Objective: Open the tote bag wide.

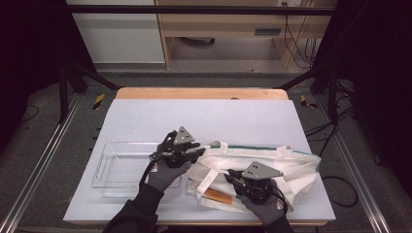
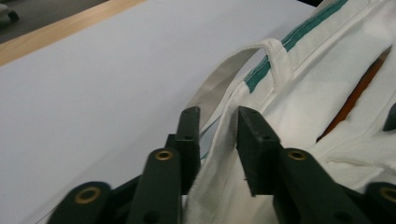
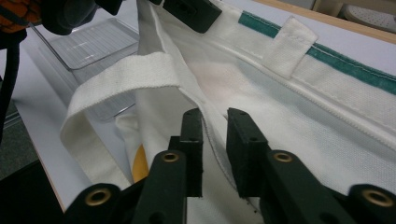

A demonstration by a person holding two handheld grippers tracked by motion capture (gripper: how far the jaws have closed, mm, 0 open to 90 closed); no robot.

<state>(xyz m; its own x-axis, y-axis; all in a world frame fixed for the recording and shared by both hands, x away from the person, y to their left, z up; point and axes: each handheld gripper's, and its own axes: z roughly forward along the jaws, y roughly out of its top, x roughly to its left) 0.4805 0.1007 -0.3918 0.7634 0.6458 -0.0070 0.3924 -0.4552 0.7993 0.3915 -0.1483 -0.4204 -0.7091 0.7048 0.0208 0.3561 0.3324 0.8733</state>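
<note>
At the lower centre of the high view we see a white tote bag (image 1: 272,167) lying flat on the pale bench (image 1: 145,116), its teal-trimmed mouth running toward the right of the frame. Left of it sits a clear plastic tray (image 1: 109,167), touching nothing but the bench. The left gripper (image 1: 187,154) sits at the bag's left edge, the right gripper (image 1: 243,187) over the bag's lower middle; from above the jaws themselves are too small to read.

The left gripper view fills that in: its jaws stand a little apart with the bag's rim fabric running up between them, and a looped handle (image 2: 224,74) arches beyond. It also shows an orange-brown stick-like thing (image 2: 357,93) inside the bag at the right of the frame.

In the right gripper view the jaws are likewise narrowly parted with a fold of the rim between them; whether either pair truly pinches the cloth we cannot tell
</note>
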